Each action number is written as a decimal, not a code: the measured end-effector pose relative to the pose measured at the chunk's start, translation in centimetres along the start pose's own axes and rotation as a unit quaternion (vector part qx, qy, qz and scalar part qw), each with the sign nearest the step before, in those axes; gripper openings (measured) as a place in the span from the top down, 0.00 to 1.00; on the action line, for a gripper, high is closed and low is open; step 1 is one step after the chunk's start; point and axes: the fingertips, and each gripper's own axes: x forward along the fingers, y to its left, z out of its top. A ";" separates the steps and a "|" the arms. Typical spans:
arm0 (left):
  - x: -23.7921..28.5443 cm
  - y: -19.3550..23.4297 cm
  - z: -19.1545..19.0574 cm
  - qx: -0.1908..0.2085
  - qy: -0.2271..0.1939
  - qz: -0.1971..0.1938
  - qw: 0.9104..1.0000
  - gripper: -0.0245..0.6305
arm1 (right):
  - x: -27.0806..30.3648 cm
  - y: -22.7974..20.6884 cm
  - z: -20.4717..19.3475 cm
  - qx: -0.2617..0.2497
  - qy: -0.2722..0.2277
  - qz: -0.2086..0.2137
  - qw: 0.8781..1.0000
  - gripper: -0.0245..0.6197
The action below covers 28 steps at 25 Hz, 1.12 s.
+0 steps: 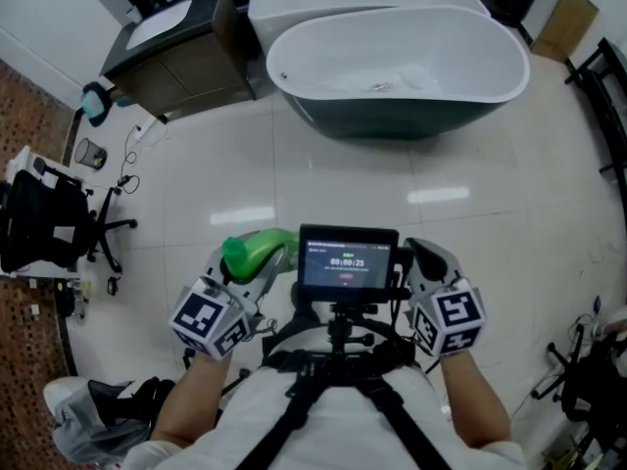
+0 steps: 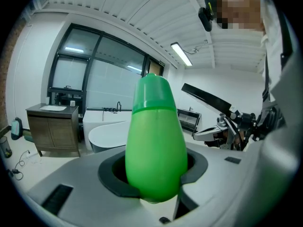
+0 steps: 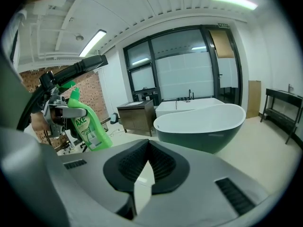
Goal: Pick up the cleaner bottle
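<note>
The left gripper (image 2: 156,174) is clamped on the green cleaner bottle (image 2: 155,136). Its dark pads press against either side of the bottle's body, and the capped end rises above the jaws. Bottle and gripper are held over the pale tiled floor on the near side of the freestanding bathtub (image 1: 392,120), well apart from it. The right gripper (image 3: 147,148) carries nothing, its ribbed pads brought together at the tips; it points toward the bathtub from the same near side, with the bottle off to its left.
</note>
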 end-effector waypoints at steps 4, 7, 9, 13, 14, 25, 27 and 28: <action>-0.7 1.0 -0.1 0.002 0.002 -0.007 1.000 0.71 | 0.6 1.3 0.5 0.002 -0.008 -0.009 1.000 0.95; -1.9 2.4 -0.2 0.005 0.001 -0.020 1.000 0.71 | 1.1 3.2 0.7 0.003 -0.008 -0.022 1.000 0.95; -2.6 3.3 -0.3 0.005 0.001 -0.028 1.000 0.71 | 1.3 4.3 0.7 0.004 -0.006 -0.033 0.999 0.95; -3.2 4.3 -0.5 0.005 0.002 -0.038 0.999 0.71 | 1.5 5.1 0.8 0.004 -0.003 -0.053 0.999 0.95; -3.2 4.4 -0.5 0.005 0.002 -0.039 0.999 0.71 | 1.5 5.1 0.7 0.004 -0.003 -0.056 0.998 0.95; -3.5 4.7 -0.5 0.007 0.003 -0.046 0.999 0.71 | 0.9 5.9 1.9 -0.011 -0.009 -0.068 0.998 0.95; -3.7 4.6 -0.6 0.007 0.001 -0.047 0.999 0.71 | 0.8 6.1 1.9 -0.013 -0.009 -0.066 0.998 0.95; -3.7 4.6 -0.7 0.007 0.000 -0.047 0.999 0.71 | 0.8 6.2 1.9 -0.014 -0.009 -0.066 0.998 0.95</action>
